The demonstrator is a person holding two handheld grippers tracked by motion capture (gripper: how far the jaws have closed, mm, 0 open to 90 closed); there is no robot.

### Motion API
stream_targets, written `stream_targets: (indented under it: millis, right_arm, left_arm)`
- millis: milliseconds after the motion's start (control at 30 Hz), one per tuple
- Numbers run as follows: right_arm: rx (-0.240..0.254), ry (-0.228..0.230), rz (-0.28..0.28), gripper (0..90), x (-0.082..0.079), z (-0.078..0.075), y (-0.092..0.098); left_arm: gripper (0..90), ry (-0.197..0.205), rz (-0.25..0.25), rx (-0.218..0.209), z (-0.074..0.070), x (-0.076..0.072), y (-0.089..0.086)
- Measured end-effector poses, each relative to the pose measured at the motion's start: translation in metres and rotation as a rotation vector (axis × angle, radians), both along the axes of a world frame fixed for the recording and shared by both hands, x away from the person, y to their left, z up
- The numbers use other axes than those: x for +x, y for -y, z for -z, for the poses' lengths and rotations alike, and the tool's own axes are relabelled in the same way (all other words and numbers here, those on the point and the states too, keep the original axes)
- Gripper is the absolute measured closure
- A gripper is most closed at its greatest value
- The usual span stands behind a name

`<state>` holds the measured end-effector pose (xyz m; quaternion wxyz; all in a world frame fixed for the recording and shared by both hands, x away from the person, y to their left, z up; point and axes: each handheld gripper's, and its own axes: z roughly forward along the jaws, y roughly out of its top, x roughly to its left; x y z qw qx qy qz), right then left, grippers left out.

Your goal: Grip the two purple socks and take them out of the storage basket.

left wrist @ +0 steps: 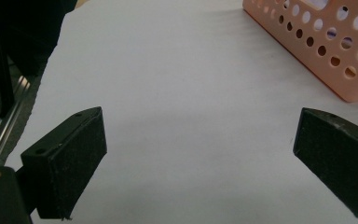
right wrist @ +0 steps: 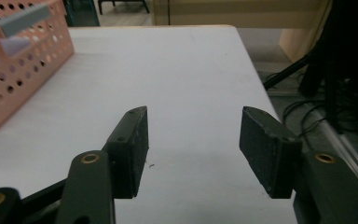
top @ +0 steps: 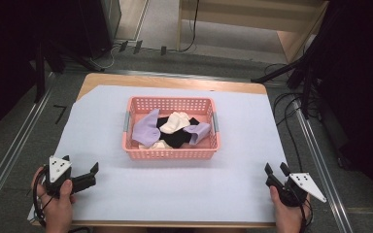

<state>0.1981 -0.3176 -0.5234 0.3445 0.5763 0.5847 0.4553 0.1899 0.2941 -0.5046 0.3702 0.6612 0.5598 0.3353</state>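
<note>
While both grippers, left (top: 88, 173) and right (top: 276, 171), rest wide apart and empty, socks (top: 148, 127) fill the basket (top: 167, 154). Probably best: approach from above, pinching one sock only.

The basket (top: 171, 153) looks like perforated pink plastic, the socks (top: 146, 130) soft cloth — the table cover (top: 175, 187) smooth, matt paper.

No readable text, label, brand or number stands on anything here; the one sign-like mark is a dark angular stroke, shaped like a 7, on the grey floor (top: 59, 113) left of the table (top: 252, 145).
</note>
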Motion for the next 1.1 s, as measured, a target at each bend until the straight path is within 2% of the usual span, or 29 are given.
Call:
stream_targets:
  millis: [67,133,367,500,567,600,700,900,1033,1067,1100]
  right_arm:
    - [0.033,-0.003,-0.014,46.7,0.001,0.0,-0.001]
    - [0.032,0.008,-0.011,51.6,0.001,-0.001,-0.005]
    - [0.04,0.012,-0.081,51.3,0.001,-0.014,-0.023]
    - [0.087,-0.013,-0.115,52.7,0.002,-0.025,-0.033]
    - [0.085,-0.022,-0.116,53.5,0.003,-0.028,-0.036]
    - [0.099,-0.023,-0.154,55.8,0.003,-0.034,-0.042]
    - [0.074,-0.016,-0.183,62.1,0.004,-0.04,-0.049]
    - [0.118,-0.025,-0.176,68.7,0.009,-0.049,-0.058]
    - [0.113,-0.04,-0.155,71.4,0.016,-0.052,-0.066]
    - [0.139,-0.041,-0.152,71.4,0.018,-0.053,-0.068]
    - [0.139,-0.041,-0.152,71.4,0.018,-0.053,-0.068]
  left_arm:
    - [3.2,0.002,0.0,-0.001,0.0,0.0,0.0]
    - [3.3,0.004,0.001,-0.001,0.0,0.0,0.0]
    - [3.3,0.003,0.002,0.0,0.0,0.0,0.0]
    - [3.3,0.003,0.003,-0.002,0.0,0.0,0.0]
    - [3.3,0.004,0.003,-0.002,0.0,0.0,0.0]
    - [3.3,0.004,0.001,-0.002,0.0,0.0,0.0]
    - [3.3,0.003,0.003,0.0,0.0,0.0,0.0]
    - [3.3,0.002,0.004,0.001,0.0,0.0,0.0]
    - [3.3,-0.002,0.004,0.003,0.0,0.0,0.0]
    - [3.3,-0.002,0.005,0.002,0.0,0.0,0.0]
    - [3.3,-0.002,0.005,0.002,0.0,0.0,0.0]
